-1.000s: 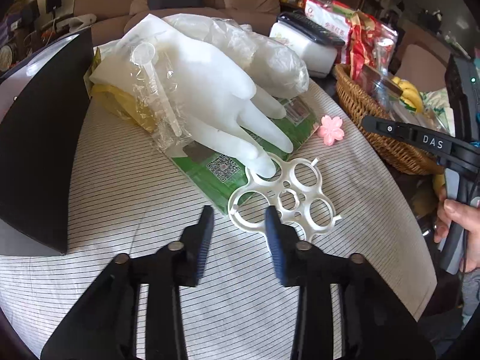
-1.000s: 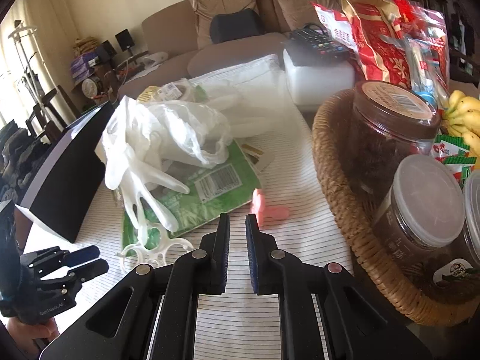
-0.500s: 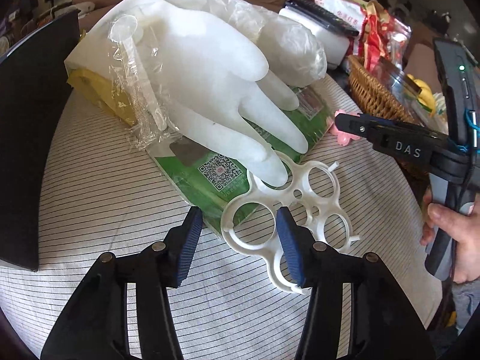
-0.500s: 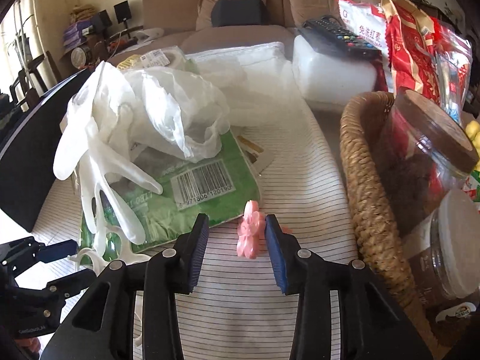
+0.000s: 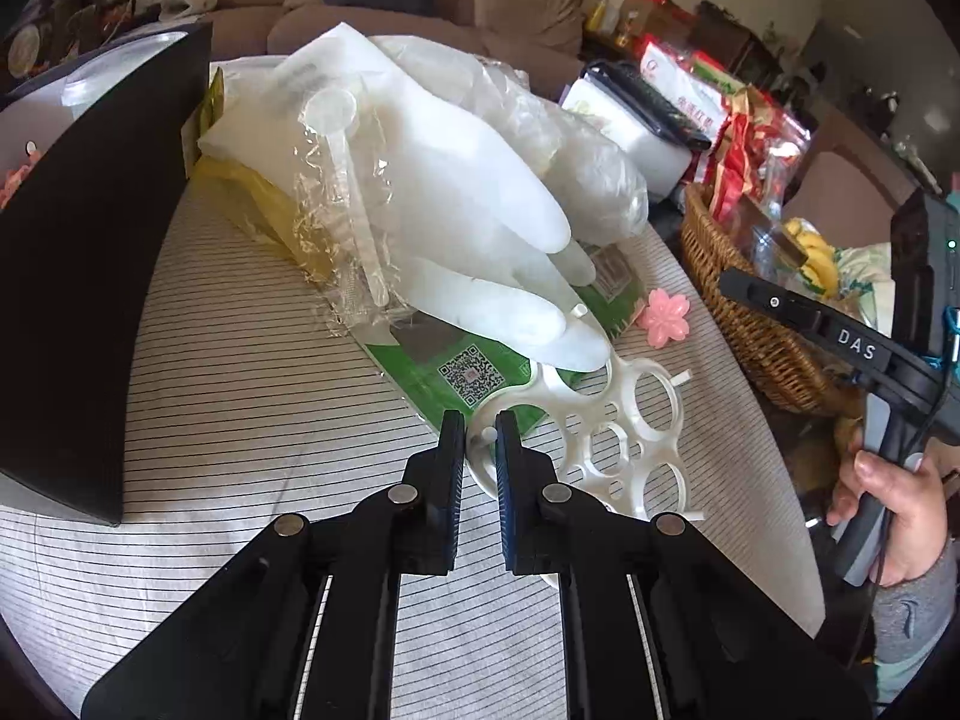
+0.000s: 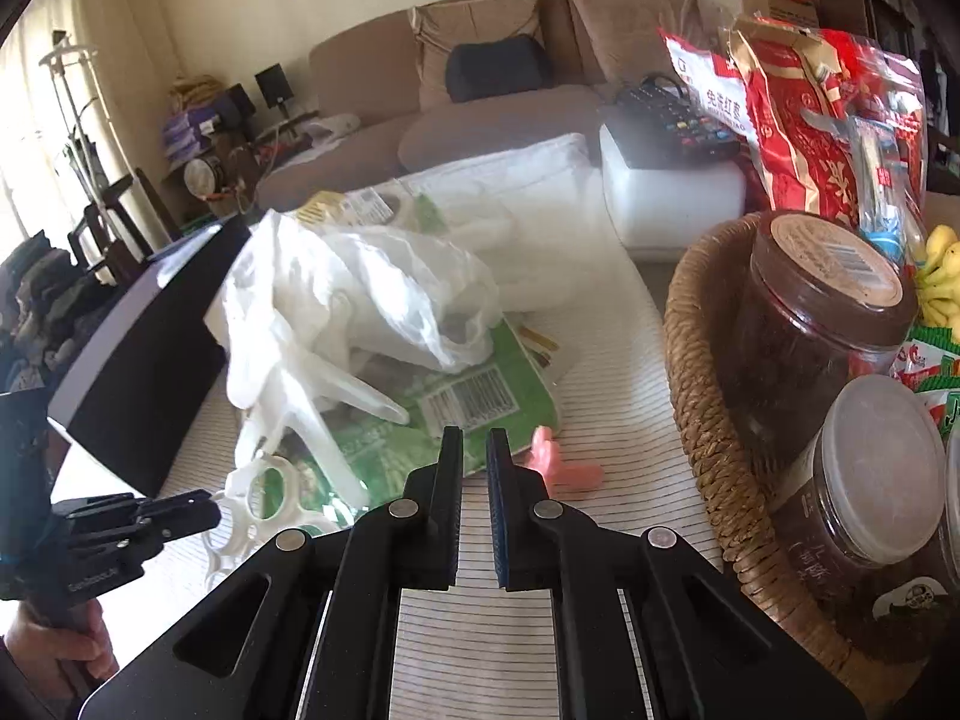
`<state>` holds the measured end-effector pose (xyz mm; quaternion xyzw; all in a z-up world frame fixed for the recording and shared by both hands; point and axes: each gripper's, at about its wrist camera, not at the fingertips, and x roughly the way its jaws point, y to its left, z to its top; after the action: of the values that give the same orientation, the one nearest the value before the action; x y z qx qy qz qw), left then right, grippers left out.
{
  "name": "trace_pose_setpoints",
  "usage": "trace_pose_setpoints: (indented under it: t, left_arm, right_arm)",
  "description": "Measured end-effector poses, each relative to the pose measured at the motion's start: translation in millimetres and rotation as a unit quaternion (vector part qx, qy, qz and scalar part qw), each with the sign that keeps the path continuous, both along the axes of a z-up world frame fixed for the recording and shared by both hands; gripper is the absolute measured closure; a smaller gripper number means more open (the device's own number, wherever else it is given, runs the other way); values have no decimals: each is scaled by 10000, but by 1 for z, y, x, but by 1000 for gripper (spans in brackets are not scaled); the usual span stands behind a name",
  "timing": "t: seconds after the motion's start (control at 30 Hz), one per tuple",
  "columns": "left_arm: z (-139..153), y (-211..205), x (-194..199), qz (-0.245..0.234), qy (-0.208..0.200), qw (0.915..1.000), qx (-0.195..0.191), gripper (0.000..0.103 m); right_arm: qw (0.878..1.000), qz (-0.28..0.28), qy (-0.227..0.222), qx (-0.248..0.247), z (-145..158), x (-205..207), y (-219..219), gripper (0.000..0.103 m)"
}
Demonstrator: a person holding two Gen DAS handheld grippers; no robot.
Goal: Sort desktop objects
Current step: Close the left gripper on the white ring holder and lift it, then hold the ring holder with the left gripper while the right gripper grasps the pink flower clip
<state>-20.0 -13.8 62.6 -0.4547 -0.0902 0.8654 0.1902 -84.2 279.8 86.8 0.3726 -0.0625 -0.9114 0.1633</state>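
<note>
A white plastic ring holder [image 5: 630, 429] lies tilted against a green packet [image 5: 432, 366] on the striped table. My left gripper [image 5: 480, 432] is closing on it, and its pads pinch the holder's near rim. From the right wrist view, the left gripper [image 6: 207, 510] has the ring holder [image 6: 237, 483] at its tips. A pink flower clip [image 6: 564, 471] lies on the cloth just right of my right gripper [image 6: 474, 450]. That gripper is shut with nothing between its fingers. The left wrist view shows the flower clip [image 5: 663, 315] apart from the right gripper [image 5: 729, 282].
White gloves [image 5: 456, 198] and clear wrappers are piled on the green packet. A black box [image 5: 78, 300] stands at the left. A wicker basket [image 6: 696, 396] with jars, snack bags and bananas fills the right. A white box with a remote sits behind.
The left jaws closed onto the ring holder's rim. The right jaws opened around the pink flower clip, then shut; the clip now lies outside them, to the right.
</note>
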Motion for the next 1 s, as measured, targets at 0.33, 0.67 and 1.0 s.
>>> trace_pose_setpoints:
  t: [0.33, 0.67, 1.0]
  left_arm:
    - [71, -61, 21, 402, 929, 9948, 59, 93]
    - [67, -104, 14, 510, 744, 9946, 504, 93]
    - [62, -111, 19, 482, 692, 9951, 521, 93]
  right_arm:
    - [9975, 270, 646, -67, 53, 12, -30, 96]
    - [9934, -769, -495, 686, -27, -32, -6, 72]
    - [9870, -816, -576, 1259, -61, -53, -18, 93]
